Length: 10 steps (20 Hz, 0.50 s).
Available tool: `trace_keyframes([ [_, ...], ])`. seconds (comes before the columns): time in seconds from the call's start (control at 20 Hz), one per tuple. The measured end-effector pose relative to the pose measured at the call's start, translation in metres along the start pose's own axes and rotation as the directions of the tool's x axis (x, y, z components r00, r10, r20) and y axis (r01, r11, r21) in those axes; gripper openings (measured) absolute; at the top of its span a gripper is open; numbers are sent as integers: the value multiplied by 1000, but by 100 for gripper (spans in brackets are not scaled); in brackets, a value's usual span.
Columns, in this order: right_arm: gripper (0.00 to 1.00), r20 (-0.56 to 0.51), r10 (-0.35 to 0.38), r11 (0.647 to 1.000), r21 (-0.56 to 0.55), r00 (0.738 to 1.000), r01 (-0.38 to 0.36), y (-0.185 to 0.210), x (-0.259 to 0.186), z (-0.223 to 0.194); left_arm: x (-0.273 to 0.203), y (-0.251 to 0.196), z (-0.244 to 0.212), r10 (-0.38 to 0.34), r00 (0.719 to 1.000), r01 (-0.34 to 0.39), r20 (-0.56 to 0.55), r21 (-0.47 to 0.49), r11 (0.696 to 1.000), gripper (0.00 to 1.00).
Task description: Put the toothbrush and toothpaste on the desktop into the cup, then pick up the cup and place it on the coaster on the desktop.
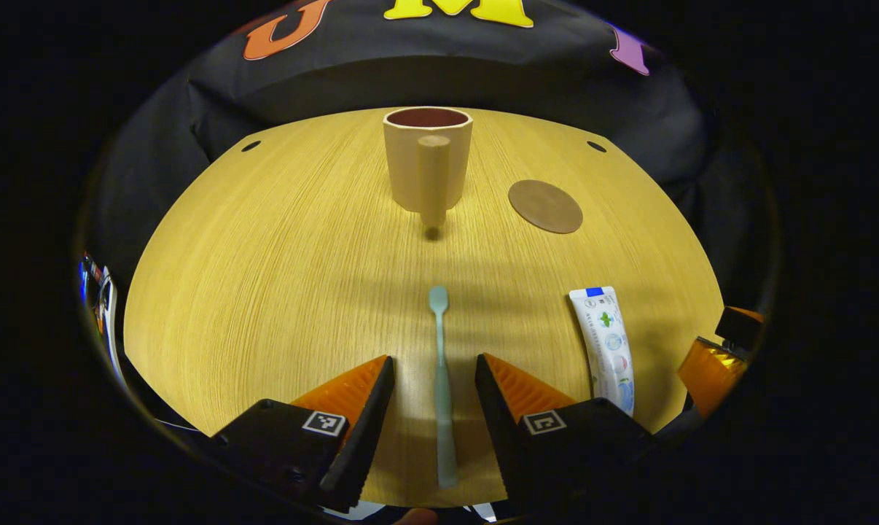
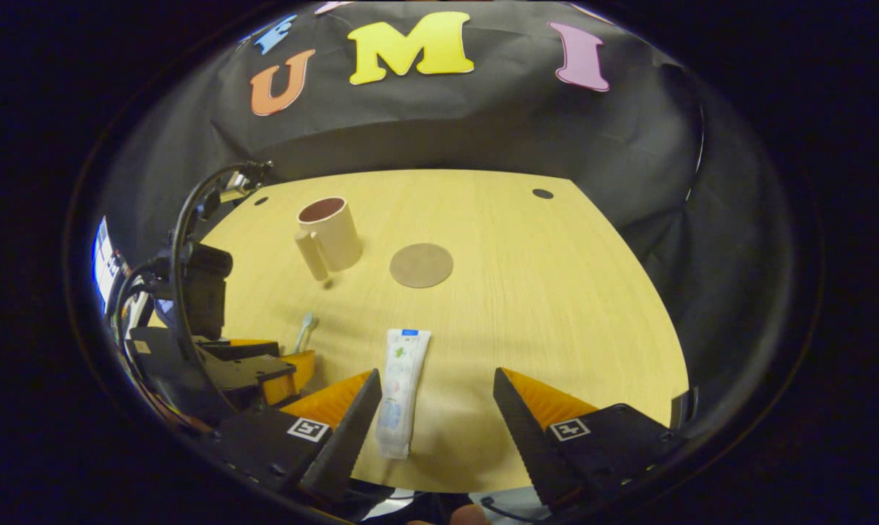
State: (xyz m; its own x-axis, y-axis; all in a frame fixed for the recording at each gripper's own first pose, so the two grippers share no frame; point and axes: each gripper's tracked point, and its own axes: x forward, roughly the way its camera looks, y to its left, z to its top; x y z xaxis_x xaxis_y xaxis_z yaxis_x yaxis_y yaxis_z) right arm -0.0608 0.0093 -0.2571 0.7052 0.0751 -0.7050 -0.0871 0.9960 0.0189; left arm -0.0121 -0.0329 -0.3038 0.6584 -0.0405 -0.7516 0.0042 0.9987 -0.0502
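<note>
Toothbrush [image 1: 442, 394] is lying on the desk between the left gripper's [image 1: 434, 379] spread jaws; it looks light and slippery, so pinching mid-handle seems best. Right gripper [image 2: 436, 394] is gaping beside the soft toothpaste [image 2: 400, 390]; cup [image 1: 426, 159] is waiting beyond.

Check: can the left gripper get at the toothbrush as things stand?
Probably yes. The left gripper is open, jaws on either side of the toothbrush, which lies flat on the table with nothing over it. The toothpaste lies apart, to the side.

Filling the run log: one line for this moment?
left hand-held gripper open astride pale green toothbrush | right hand-held gripper open | beige cup empty
</note>
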Motion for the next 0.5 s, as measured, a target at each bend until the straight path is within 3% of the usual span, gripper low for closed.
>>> trace_keyframes([
  [0.1, 94, 0, -4, 1000, 2, 1000, 4, 0, -1, -1, 1, -2, 2, -1, 1000, 1, 7, 9, 1000, 69],
  [0.25, 93, -1, -6, 1000, 3, 1000, 6, 1, -1, -3, 7, -3, 3, 7, 1000, -7, 16, 10, 1000, 65],
  [0.4, 93, -8, 5, 1000, 0, 1000, -5, 6, -2, -6, 7, 4, 4, 30, 999, -29, 21, -12, 999, 33],
  [0.5, 93, -11, 13, 1000, -7, 1000, -13, 9, 0, -8, 4, 9, 6, 32, 999, -32, 19, -6, 999, 18],
])
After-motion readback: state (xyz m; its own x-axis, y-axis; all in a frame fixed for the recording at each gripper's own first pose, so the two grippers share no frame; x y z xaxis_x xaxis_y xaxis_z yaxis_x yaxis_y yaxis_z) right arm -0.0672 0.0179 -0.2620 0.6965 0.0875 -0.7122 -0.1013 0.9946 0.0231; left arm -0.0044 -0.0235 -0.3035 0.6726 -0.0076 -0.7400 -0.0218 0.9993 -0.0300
